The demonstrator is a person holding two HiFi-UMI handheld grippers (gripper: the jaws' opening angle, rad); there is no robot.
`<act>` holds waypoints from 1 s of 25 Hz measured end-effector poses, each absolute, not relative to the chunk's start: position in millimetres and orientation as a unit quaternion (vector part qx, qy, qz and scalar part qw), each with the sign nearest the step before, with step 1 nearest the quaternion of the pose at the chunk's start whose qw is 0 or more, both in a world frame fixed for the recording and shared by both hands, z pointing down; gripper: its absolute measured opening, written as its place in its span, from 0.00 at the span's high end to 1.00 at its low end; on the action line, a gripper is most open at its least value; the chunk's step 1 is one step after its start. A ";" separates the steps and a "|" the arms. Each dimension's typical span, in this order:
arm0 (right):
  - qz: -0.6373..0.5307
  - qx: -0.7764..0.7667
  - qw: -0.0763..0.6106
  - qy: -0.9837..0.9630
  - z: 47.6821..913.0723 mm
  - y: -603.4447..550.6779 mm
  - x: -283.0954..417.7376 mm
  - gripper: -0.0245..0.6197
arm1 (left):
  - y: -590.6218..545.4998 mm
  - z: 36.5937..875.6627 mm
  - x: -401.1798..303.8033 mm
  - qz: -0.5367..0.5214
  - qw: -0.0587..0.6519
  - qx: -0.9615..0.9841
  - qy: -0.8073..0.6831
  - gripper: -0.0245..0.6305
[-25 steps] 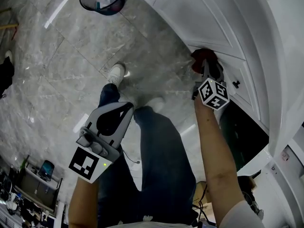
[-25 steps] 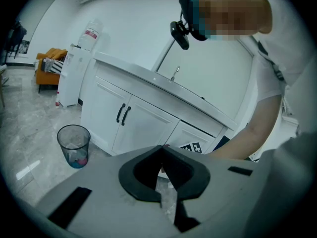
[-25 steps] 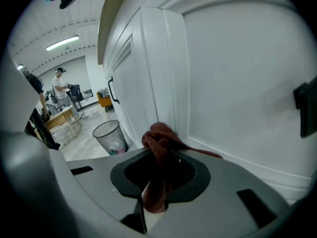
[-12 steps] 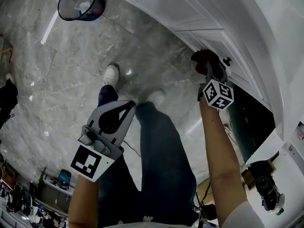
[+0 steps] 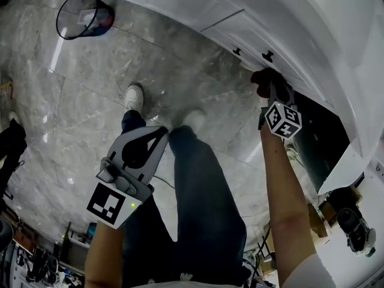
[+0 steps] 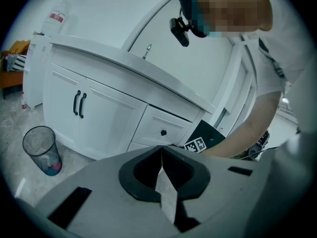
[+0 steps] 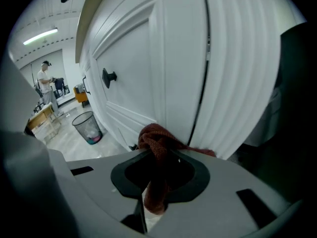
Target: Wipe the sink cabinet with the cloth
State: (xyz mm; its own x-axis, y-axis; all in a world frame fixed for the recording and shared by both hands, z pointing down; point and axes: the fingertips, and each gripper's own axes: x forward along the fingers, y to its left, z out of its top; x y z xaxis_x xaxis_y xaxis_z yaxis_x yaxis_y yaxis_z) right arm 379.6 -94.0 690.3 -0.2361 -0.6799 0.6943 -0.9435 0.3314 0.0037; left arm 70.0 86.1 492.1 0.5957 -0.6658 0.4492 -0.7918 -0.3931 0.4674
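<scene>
1. Right tongs [image 7: 157, 158] clamp a dark red woven cloth [image 7: 154, 139], its bunched end against the white panelled sink cabinet [image 7: 143, 68].
2. Left tongs [image 6: 162, 155] are closed on nothing, held over the grey marble floor [image 5: 90, 77], well apart from the cabinet.

Head view: looking steeply down from the person's head, taking in the marble floor [image 5: 90, 89], the person's legs [image 5: 198, 197] and the sink cabinet [image 5: 240, 26] running along the top right.
Left gripper view: riding on the left gripper [image 5: 159, 135], sitting low and well back from the cabinet, facing its doors and drawer fronts across the floor, with an arm [image 6: 257, 118] crossing at the right.
Right gripper view: riding on the right gripper [image 5: 273, 89], sitting very near the cabinet, looking along a door front past its knob [image 7: 108, 76], with the cloth [image 7: 158, 148] filling the near foreground.
Shared: all three are catching the cabinet front and the mesh waste bin [image 5: 84, 15]. The left gripper view is also catching the right gripper's marker cube [image 6: 196, 145].
</scene>
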 end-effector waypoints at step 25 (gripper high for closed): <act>0.179 0.642 0.213 -0.715 537.0 -83.6 422.8 0.87 | 81.2 456.0 93.9 0.097 0.319 0.888 -0.318 0.95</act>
